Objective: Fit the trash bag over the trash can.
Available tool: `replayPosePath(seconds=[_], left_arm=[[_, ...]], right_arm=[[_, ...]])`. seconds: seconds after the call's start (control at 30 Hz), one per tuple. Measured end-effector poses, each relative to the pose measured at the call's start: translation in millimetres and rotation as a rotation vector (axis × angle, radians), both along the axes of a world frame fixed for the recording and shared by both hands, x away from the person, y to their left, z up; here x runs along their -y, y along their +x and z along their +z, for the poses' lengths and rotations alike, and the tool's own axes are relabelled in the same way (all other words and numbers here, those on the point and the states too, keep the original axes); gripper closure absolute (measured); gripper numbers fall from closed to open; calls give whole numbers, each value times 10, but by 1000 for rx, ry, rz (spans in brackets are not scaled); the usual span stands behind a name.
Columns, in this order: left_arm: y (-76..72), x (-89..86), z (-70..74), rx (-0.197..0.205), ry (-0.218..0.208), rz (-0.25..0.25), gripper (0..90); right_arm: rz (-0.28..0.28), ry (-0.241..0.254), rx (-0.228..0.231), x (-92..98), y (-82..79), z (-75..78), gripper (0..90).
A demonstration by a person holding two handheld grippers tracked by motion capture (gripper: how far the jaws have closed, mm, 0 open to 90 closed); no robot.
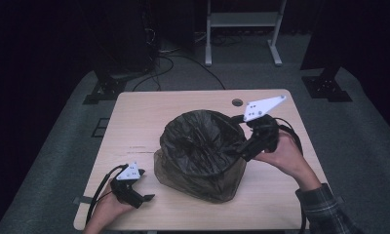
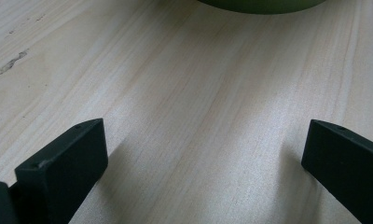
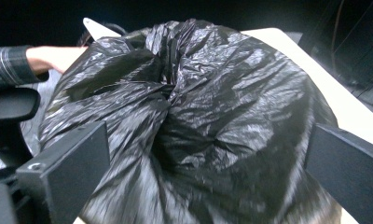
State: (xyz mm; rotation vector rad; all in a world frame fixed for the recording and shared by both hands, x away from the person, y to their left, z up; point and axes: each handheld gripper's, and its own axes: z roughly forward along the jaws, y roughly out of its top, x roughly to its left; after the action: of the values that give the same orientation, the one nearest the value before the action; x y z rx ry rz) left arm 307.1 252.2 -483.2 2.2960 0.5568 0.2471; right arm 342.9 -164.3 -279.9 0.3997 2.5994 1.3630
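A black bag (image 1: 203,141) lines a bin (image 1: 198,183) in the middle of the wooden surface (image 1: 134,122). The right claw (image 1: 239,152) is at the bag's rim, and its jaws are wide apart with the crinkly bag (image 3: 189,116) bulging just in front of them. The left claw (image 1: 144,197) rests low near the bin, not touching it. Its jaws are open too, with bare surface (image 2: 198,116) between them and the bin's green edge (image 2: 264,5) ahead.

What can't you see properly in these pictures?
- Inside the bin: the black bag covers it, high view.
- Most of the bin in the left gripper view: cut off by the top edge.
- Right claw tips: dark against the bag, high view.
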Motion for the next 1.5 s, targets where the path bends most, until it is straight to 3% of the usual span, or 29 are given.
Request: replayPosePath(seconds=[0.2, 0.3, 0.47, 0.9, 1.1, 1.27, 1.37, 1.5], left_arm=[[-2, 0, 0, 0, 1, 2, 0], [-2, 0, 0, 1, 1, 2, 0], [-4, 0, 0, 0, 1, 3, 0], [-8, 2, 0, -1, -1, -1, 0], [-13, 3, 0, 0, -1, -5, 0], [-15, 3, -1, 0, 0, -9, 0], [-16, 3, 0, 0, 1, -10, 0], [-16, 3, 0, 0, 0, -9, 0]], right_arm=[[33, -102, -36, -262, 137, -17, 0], [49, -181, -56, -406, 200, -73, 0], [61, -271, -97, -547, 257, -191, 0], [63, -412, -153, -698, 292, -350, 0], [47, -494, -147, -767, 268, -397, 0], [50, -505, -168, -785, 276, -411, 0], [48, -493, -152, -772, 276, -382, 0], [29, -428, -105, -724, 280, -196, 0]])
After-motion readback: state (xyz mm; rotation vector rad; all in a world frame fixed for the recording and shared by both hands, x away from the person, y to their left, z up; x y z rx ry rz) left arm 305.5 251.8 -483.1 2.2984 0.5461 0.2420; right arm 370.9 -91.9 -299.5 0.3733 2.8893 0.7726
